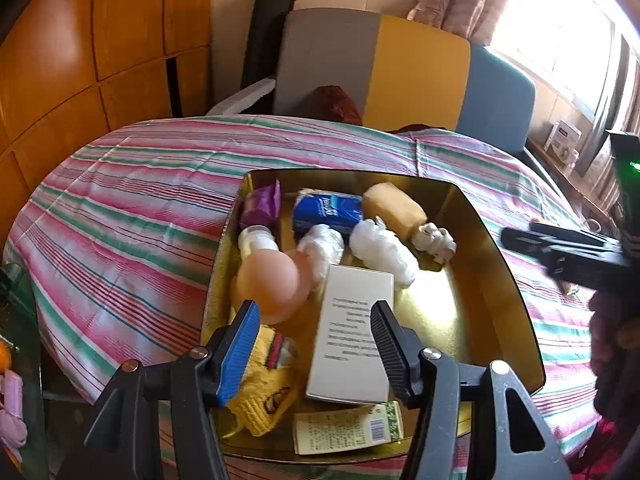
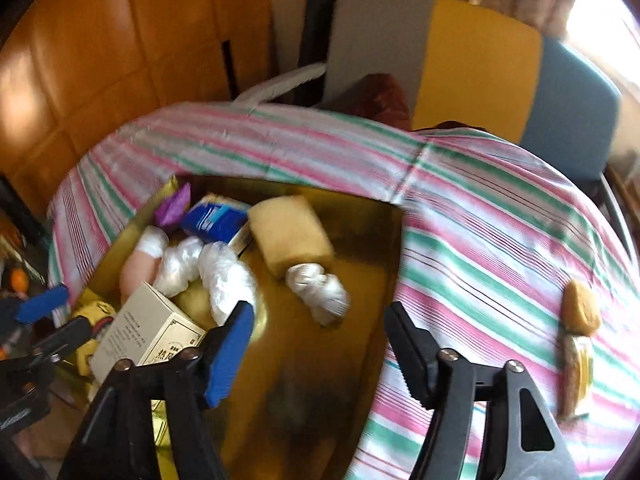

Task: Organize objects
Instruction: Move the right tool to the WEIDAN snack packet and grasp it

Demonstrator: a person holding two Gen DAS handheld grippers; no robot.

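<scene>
The striped tablecloth covers the table, and the gold tray sits on it, serving as collection point. Inside the tray: a white carton near its front, a yellow sponge toward its back, a blue tissue pack beside that, and a knotted white bundle just in front of the sponge. The left gripper hovers over the tray's front with jaws spread, straddling the carton without pressing it. The right gripper stands over the tray's right edge, jaws spread and empty. Judgement: a deposit step is closing. One brown item lies outside the tray, to its right; the next move likely calls for swinging the right gripper there.
</scene>
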